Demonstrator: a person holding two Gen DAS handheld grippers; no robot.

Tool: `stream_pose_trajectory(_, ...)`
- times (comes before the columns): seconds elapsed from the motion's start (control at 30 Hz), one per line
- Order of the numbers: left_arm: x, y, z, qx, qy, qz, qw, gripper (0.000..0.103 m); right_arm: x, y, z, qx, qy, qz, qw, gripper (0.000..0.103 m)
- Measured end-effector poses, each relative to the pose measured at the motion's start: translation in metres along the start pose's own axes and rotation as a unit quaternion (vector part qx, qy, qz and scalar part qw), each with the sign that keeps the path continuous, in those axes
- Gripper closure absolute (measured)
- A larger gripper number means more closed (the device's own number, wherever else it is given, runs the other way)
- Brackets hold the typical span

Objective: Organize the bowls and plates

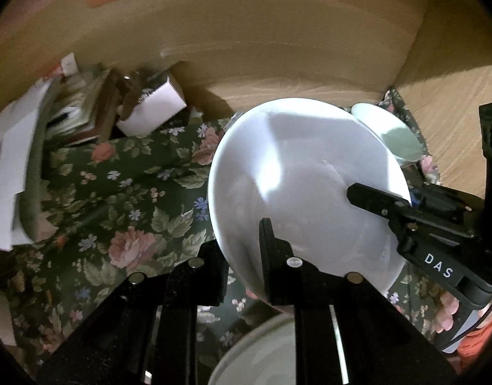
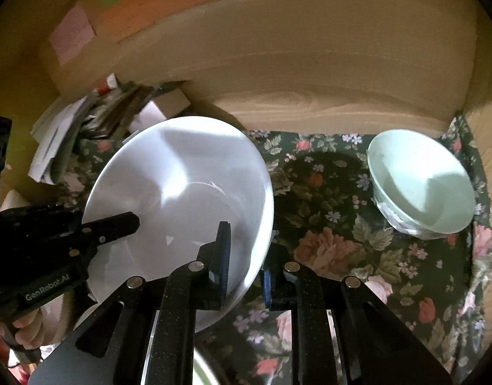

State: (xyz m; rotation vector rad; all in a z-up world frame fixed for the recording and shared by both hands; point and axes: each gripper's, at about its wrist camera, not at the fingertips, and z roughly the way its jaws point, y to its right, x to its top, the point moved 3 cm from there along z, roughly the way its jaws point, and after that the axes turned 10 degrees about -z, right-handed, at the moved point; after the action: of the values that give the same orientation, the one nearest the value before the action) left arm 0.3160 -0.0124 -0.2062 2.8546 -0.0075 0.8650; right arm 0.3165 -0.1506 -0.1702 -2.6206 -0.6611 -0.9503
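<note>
One large white plate (image 2: 181,199) is held tilted above a table covered with a dark floral cloth (image 2: 336,243), gripped at two opposite parts of its rim by two black grippers. The right gripper (image 2: 246,269) is clamped on the rim nearest its camera, one finger (image 2: 222,256) lying on the plate's inner face and the other behind the rim. The left gripper (image 1: 242,256) is closed on the plate in the same way, seen from its own camera with one finger (image 1: 267,256) across the white surface. Each gripper appears in the other's view, and a hand (image 2: 27,324) is seen around the left gripper's handle.

One pale green bowl (image 2: 422,183) stands upright on the cloth near the table's far right corner, well apart from the plate. The curved rim of one more white dish (image 1: 255,356) is seen below the plate at the near edge; what kind of dish cannot be told. At the far left corner, a heap of papers and small boxes (image 1: 85,118) is piled.
</note>
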Motion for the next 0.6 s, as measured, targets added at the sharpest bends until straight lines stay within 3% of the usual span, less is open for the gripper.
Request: stream_pose_trajectory(0.6,-0.042,-0.025,-0.085,-0.003,0.052,-0.026,0.9983,0.086,-0.001,-0.063,-0.051,0.003,0.036,-0.039,0.999,0.088)
